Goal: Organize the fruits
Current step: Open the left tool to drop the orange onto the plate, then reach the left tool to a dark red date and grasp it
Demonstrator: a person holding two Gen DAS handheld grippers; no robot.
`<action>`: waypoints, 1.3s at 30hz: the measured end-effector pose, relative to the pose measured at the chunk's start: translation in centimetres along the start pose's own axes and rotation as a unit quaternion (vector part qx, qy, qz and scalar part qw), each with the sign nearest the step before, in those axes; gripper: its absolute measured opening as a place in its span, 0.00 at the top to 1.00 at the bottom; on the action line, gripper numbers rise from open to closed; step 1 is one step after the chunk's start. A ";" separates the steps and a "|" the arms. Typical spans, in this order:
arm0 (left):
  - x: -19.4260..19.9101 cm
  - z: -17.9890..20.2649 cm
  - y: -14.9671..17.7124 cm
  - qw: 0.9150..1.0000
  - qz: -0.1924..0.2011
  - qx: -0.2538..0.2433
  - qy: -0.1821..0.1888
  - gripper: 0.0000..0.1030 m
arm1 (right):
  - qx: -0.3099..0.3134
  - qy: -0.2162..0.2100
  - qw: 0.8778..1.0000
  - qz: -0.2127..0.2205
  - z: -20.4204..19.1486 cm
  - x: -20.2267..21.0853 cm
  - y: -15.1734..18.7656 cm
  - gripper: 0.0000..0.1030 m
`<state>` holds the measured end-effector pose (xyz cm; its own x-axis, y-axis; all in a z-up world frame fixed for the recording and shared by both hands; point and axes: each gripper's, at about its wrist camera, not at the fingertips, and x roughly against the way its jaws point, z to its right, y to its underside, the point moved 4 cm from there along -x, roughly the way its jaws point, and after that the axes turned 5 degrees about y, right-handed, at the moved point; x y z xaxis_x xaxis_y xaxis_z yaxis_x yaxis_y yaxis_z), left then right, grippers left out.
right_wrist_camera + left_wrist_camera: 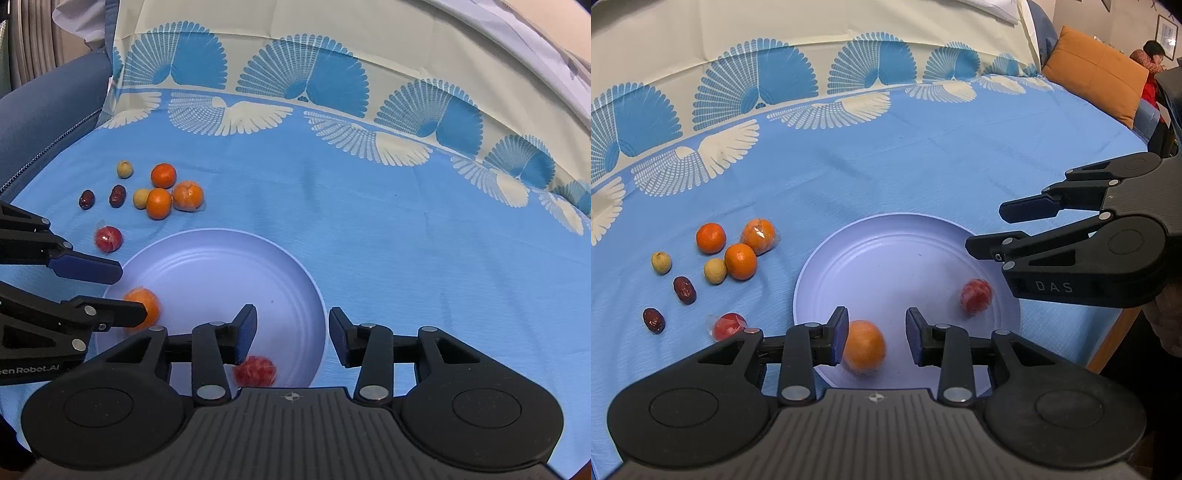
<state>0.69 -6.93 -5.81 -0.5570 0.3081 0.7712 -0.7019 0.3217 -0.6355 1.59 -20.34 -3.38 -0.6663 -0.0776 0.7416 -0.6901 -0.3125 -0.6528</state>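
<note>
Left gripper (pixel 876 338): jaws open, blurred orange (pixel 865 347) between them, over plate (pixel 886 251).
Right gripper (pixel 291 334): jaws open, empty.
Plate contents: orange, red wrapped fruit (pixel 976 296).

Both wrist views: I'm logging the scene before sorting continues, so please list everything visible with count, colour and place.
plate: one, pale lilac, on the cloth
orange on plate: one, blurred, between left gripper's fingers
red wrapped fruit on plate: one
oranges on cloth: three, left of plate, one in clear wrap
red wrapped fruit on cloth: one, beside plate
longans: two, yellowish
red dates: two, dark
tablecloth: blue, fan print
cushion: one, orange, far right
left gripper: open
right gripper: open, over plate
</note>
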 end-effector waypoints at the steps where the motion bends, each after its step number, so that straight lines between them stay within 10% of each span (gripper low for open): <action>1: 0.0 0.0 0.0 1.000 0.000 0.000 0.000 0.63 | 0.002 0.002 1.000 0.001 0.0 0.0 0.0 0.56; 12: 0.1 -0.2 -0.2 1.000 0.003 -0.003 -0.004 0.64 | 0.001 0.013 1.000 0.016 0.2 0.3 -0.2 0.56; 22: 1.5 -1.4 -1.1 0.999 0.036 0.016 -0.020 0.84 | -0.014 0.019 0.999 0.046 0.6 1.0 -0.9 0.58; 31: 4.7 -8.4 -3.8 0.995 0.063 0.067 -0.045 0.86 | -0.080 0.031 0.991 0.099 2.1 2.2 -2.1 0.61; 39: 3.9 -21.1 -1.8 0.956 0.033 0.273 -0.099 0.86 | -0.106 -0.024 0.989 0.099 0.4 1.9 -4.0 0.61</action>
<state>9.18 12.58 -2.47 -0.6434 0.1188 0.7563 -0.7594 -0.2237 -0.6109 3.18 -19.60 0.68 -0.7838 -0.1633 0.5992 -0.5947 -0.0807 -0.7999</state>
